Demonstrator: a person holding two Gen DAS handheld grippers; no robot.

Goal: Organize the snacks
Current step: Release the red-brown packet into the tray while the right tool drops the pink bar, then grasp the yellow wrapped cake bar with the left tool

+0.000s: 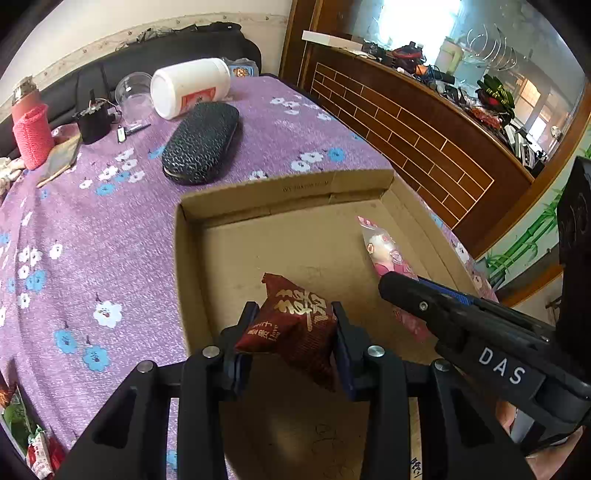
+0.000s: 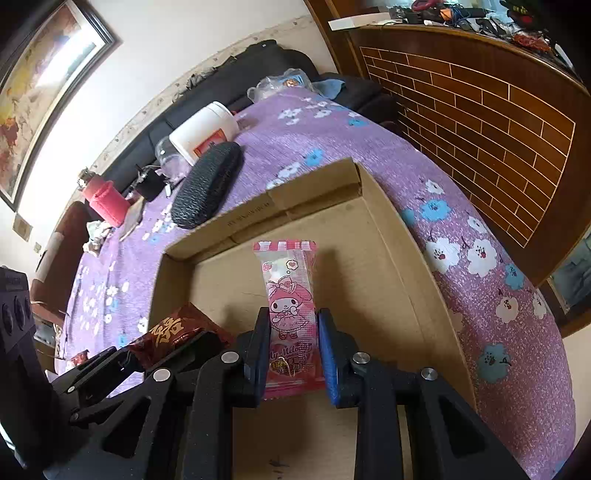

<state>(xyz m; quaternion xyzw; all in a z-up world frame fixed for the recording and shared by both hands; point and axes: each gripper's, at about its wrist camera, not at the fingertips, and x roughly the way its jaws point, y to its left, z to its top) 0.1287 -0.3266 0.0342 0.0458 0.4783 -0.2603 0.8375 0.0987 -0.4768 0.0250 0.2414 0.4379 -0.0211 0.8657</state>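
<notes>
Beyond the black glasses case [image 1: 201, 142]: 1 tipped white jar [image 1: 190, 86], 1 clear cup [image 1: 133, 94], and further left 1 red bottle [image 1: 31, 131].

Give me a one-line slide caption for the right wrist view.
Right gripper shut on a pink cartoon-print snack packet over the shallow cardboard box, on a purple floral tablecloth.

Bright daylight, window [image 1: 417, 22] glare blown out, fisheye-bent edges, sharp focus.
</notes>
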